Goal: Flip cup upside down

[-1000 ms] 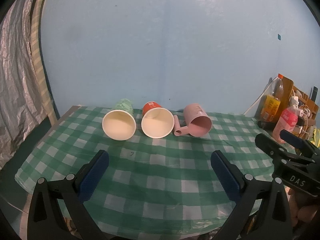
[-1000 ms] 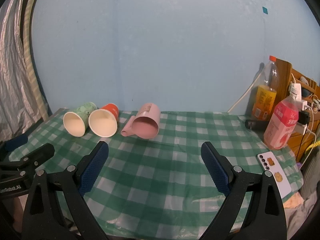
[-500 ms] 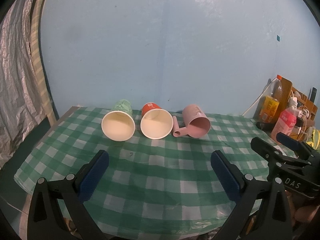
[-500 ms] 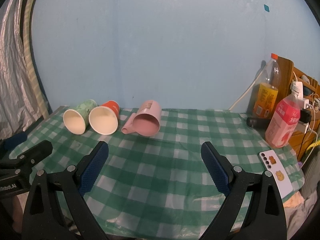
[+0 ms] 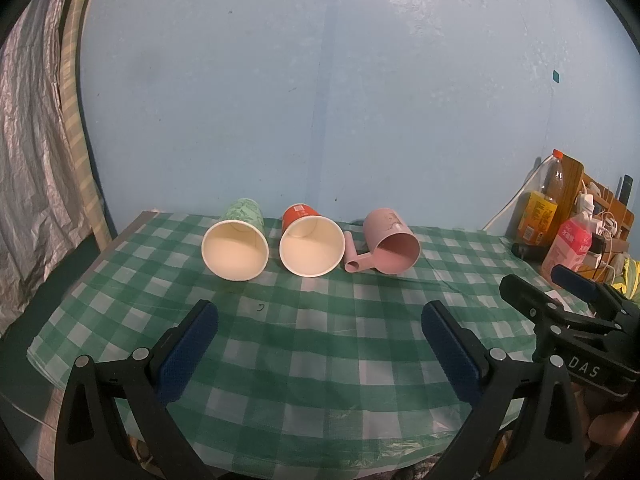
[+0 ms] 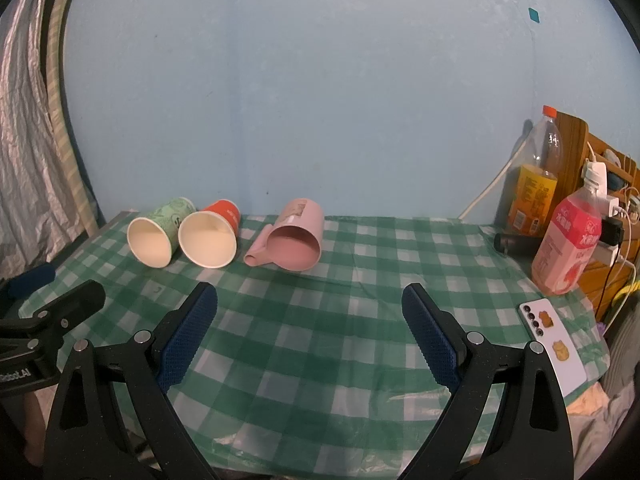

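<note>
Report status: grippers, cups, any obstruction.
Left gripper and right gripper open, empty. Green cup, red cup, pink mug on sides. Path unobstructed.

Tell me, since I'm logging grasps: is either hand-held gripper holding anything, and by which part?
Nothing is held: left hand-held gripper and right hand-held gripper are both open.

A green-and-white checked cloth [image 6: 360, 280] is spread over the table [image 5: 132, 226]. Far to the right of the right claw, a pink drink bottle [image 6: 568, 248] is stood near the table's edge, with an orange-capped juice bottle [image 6: 534, 188] behind it. A white phone [image 6: 556, 344] is laid flat just right of that claw. A wooden rack [image 6: 592, 184] with chargers is seen beyond. A silver curtain [image 5: 28, 160] is hung far left.
</note>
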Demonstrator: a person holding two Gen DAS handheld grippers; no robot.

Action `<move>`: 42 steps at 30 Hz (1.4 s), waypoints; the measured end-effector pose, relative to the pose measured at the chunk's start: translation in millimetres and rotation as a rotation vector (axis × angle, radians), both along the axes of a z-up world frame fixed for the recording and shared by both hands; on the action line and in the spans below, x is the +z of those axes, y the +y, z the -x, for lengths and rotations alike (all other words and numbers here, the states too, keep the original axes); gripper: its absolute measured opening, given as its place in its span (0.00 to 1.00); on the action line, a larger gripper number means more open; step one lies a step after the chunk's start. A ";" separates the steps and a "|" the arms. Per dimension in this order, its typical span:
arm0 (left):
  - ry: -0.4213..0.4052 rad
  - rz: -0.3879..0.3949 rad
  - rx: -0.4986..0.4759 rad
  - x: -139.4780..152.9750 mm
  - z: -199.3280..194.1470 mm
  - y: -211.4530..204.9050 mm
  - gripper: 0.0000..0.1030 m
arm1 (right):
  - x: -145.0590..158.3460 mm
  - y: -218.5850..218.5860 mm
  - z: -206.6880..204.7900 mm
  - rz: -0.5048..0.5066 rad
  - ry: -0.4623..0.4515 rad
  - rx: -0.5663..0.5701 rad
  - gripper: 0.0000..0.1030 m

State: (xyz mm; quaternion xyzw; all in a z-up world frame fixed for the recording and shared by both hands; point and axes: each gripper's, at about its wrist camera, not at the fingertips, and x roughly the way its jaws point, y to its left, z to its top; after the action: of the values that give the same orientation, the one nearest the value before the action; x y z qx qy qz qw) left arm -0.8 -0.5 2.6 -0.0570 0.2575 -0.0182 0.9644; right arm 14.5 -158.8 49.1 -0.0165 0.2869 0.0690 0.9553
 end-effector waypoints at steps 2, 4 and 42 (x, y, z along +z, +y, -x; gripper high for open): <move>-0.002 -0.003 0.001 -0.1 0.6 -0.5 0.99 | 0.5 -0.8 -0.6 -0.004 0.000 -0.001 0.90; -0.002 -0.003 0.001 -0.1 0.5 -0.4 1.00 | 0.2 0.1 -0.4 -0.002 0.001 -0.001 0.90; 0.019 -0.005 0.002 -6.7 -0.5 -5.1 1.00 | -7.3 1.5 -1.1 -0.010 0.013 0.004 0.90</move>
State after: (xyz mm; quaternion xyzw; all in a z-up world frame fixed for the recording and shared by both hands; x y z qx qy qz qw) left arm -0.3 -5.6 -4.1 -0.0550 0.2668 -0.0158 0.9621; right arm 15.6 -157.3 41.8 -0.0120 0.2927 0.0725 0.9534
